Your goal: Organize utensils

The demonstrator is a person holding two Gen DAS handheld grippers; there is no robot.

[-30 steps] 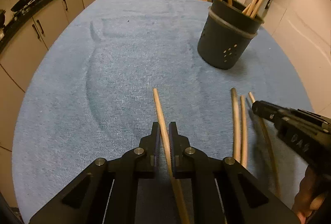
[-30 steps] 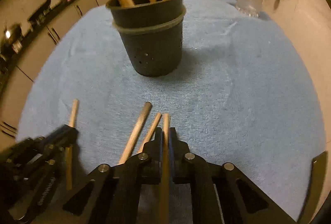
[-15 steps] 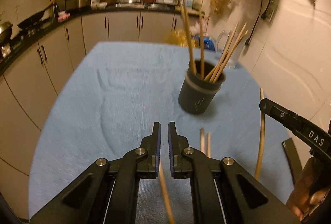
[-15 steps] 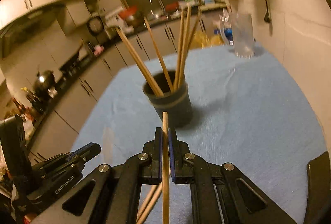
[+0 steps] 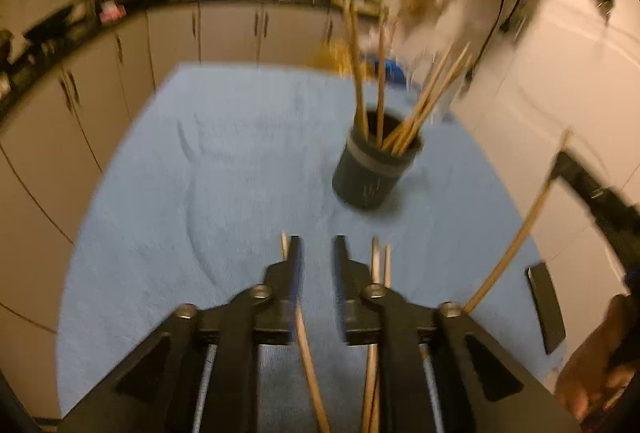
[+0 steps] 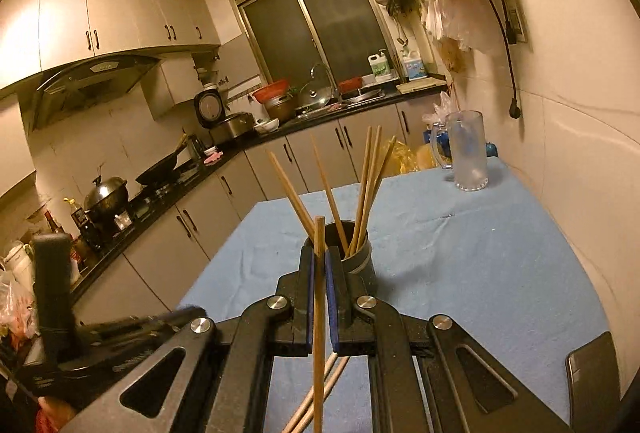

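Note:
A dark grey utensil holder [image 5: 374,173] with several wooden chopsticks stands on the blue towel; it also shows in the right wrist view [image 6: 358,261]. My left gripper [image 5: 316,253] is open, high above the towel; a loose chopstick [image 5: 308,361] shows below its left finger, and I cannot tell whether it touches the finger. Two more chopsticks [image 5: 380,261] lie on the towel under it. My right gripper [image 6: 318,265] is shut on a chopstick [image 6: 319,313], held upright in front of the holder; it also shows at the right in the left wrist view [image 5: 516,241].
A glass mug [image 6: 466,153] stands at the table's far right corner. A dark flat object [image 5: 546,307] lies near the right edge of the towel [image 5: 200,193]. Kitchen cabinets and counter run along the left and back; a tiled wall is on the right.
My left gripper has opened and let go of its chopstick. Both grippers have risen. My right gripper has lifted its chopstick off the towel and raised it upright toward the holder.

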